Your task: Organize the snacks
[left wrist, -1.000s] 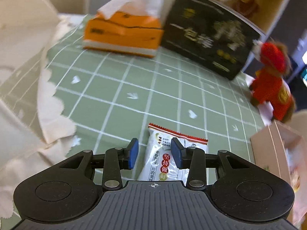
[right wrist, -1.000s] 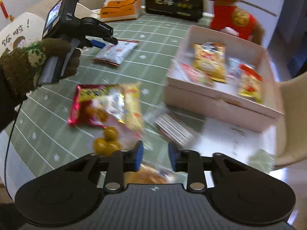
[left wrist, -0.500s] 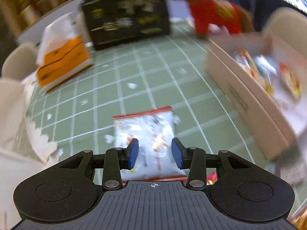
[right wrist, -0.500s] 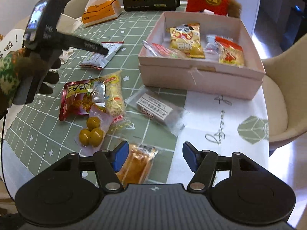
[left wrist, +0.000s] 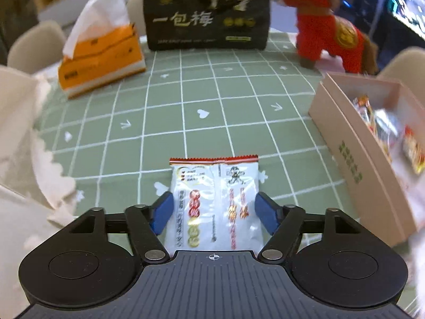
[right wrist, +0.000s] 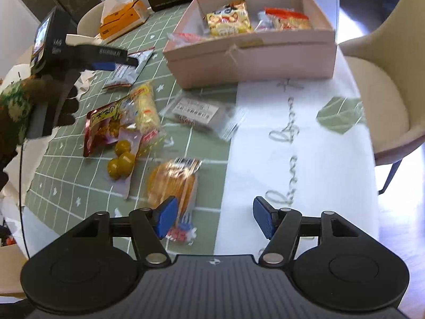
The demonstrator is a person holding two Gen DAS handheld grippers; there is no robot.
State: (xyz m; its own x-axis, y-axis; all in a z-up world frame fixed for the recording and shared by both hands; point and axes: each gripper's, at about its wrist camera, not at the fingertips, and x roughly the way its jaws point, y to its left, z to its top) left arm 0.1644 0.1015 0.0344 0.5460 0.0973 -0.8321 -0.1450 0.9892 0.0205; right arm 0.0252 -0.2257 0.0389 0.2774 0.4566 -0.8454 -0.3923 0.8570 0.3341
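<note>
Cloth (left wrist: 239,111) green, white grid; packet (left wrist: 215,202) white, red trim; box (right wrist: 252,53) pink at 2 o'clock; tissue box (left wrist: 101,61) orange at 11; pads (left wrist: 162,212) blue.

A white snack packet (left wrist: 214,202) with a red serrated top edge lay flat on the green checked cloth. Right of it stood an open pink box (right wrist: 249,53) holding several packets. More snacks lay loose near the box: an orange pastry pack (right wrist: 172,180) and green round sweets (right wrist: 120,159).

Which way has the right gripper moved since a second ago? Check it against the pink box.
Yes. The right gripper has pulled back toward the near table edge: the pink box now sits farther up its view, and its open jaws flank the orange snack packet.
</note>
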